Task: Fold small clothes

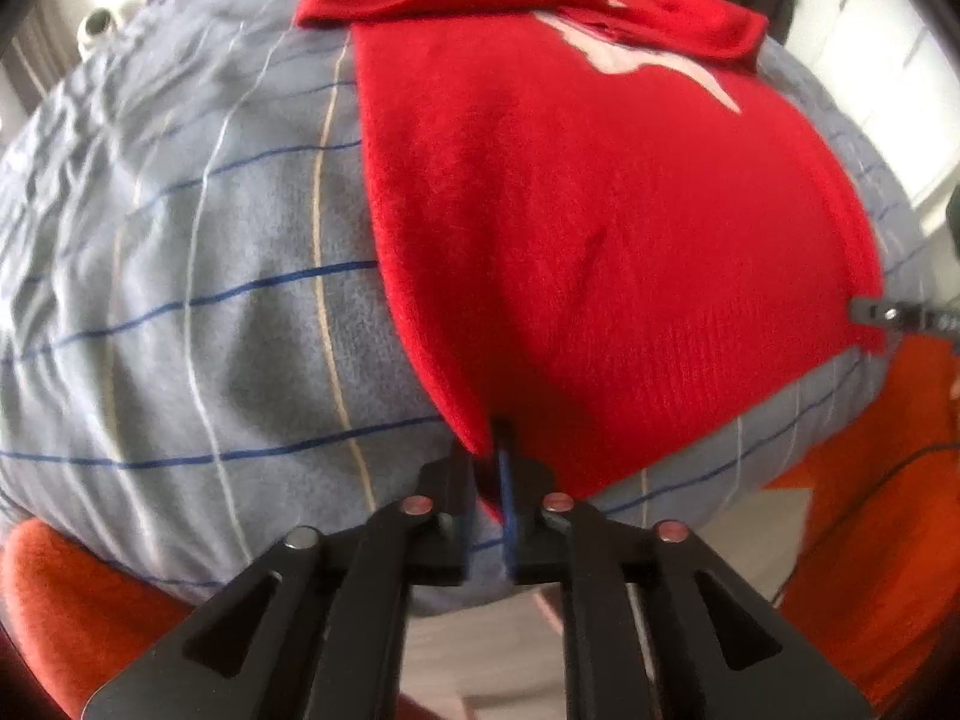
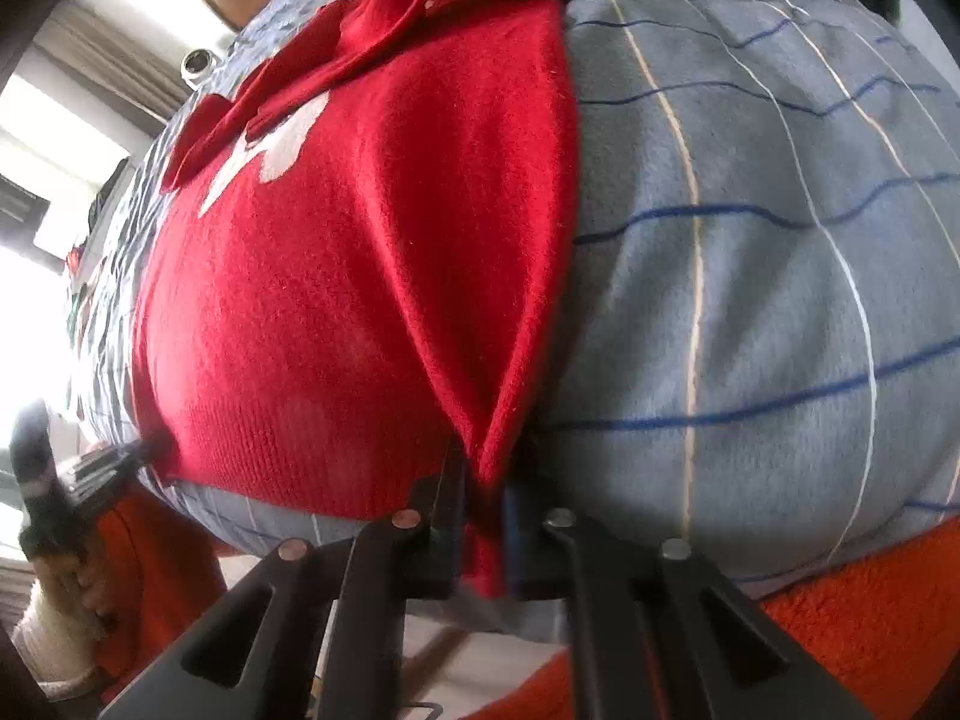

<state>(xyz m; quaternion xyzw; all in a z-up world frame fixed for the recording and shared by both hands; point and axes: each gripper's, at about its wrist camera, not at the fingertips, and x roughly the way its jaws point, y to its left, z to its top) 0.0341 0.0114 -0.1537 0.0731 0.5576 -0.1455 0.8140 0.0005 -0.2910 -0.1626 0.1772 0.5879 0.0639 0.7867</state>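
A small red knitted sweater [image 1: 600,228] with a white motif lies on a grey checked sheet [image 1: 180,276], its sleeves folded across the far end. My left gripper [image 1: 487,480] is shut on the sweater's near left hem corner. My right gripper [image 2: 485,516] is shut on the near right hem corner, and the fabric rises in a ridge from it. The sweater fills the middle of the right wrist view [image 2: 336,312]. The right gripper's tip shows at the right edge of the left wrist view [image 1: 882,315], and the left gripper shows at the lower left of the right wrist view [image 2: 120,459].
The grey sheet [image 2: 750,300] covers a rounded surface over an orange blanket [image 1: 870,480]. A small white camera [image 2: 197,65] sits at the far edge. A gloved hand [image 2: 54,600] holds the left gripper. Windows and a room lie beyond.
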